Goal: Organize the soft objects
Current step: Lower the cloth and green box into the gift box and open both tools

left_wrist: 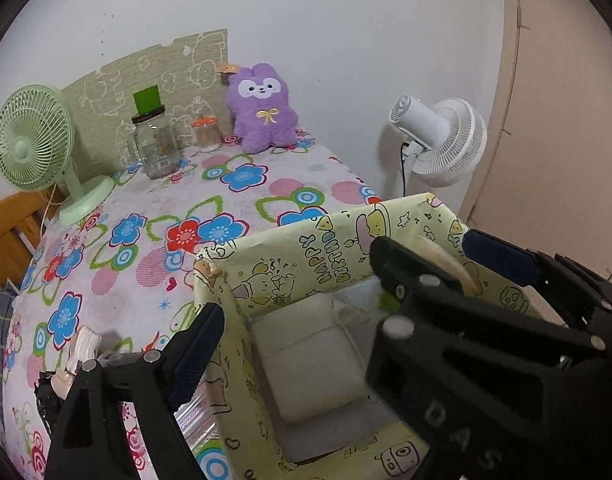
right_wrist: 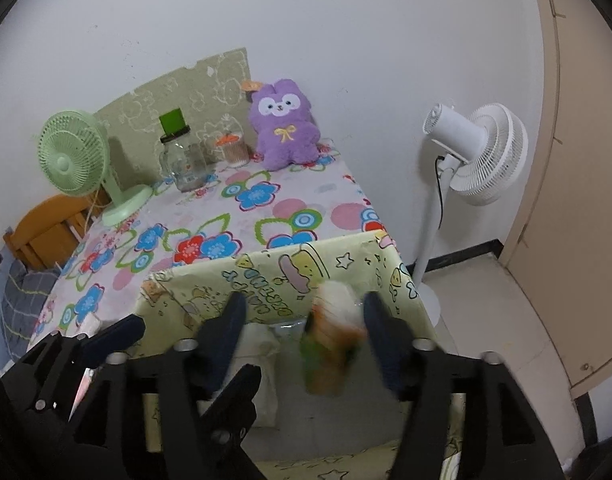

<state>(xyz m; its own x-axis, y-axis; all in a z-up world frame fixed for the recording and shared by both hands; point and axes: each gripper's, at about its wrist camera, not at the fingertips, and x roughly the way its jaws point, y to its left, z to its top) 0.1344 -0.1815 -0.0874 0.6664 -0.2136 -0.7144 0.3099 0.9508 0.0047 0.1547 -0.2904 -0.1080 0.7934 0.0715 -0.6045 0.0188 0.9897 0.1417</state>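
Observation:
A yellow cartoon-print box point(left_wrist: 330, 248) point(right_wrist: 265, 276) stands open at the table's near right corner, with a white cloth point(left_wrist: 310, 356) on its floor. My right gripper point(right_wrist: 301, 316) is open above the box; a blurred white, orange and green soft toy point(right_wrist: 330, 340) sits between its fingers, near the right one, apparently loose. My left gripper point(left_wrist: 297, 280) is open over the box's left wall and empty; the right gripper's black frame point(left_wrist: 486, 320) fills its view's right. A purple plush bunny point(left_wrist: 261, 108) point(right_wrist: 285, 128) sits upright against the far wall.
On the floral tablecloth point(left_wrist: 241, 184) stand a green desk fan point(left_wrist: 37, 140), a glass jar with a green-topped lid point(left_wrist: 153, 144) and a small cotton-swab jar point(left_wrist: 205, 132). A white pedestal fan point(right_wrist: 474, 152) stands right of the table. A wooden chair point(right_wrist: 45, 228) is at the left.

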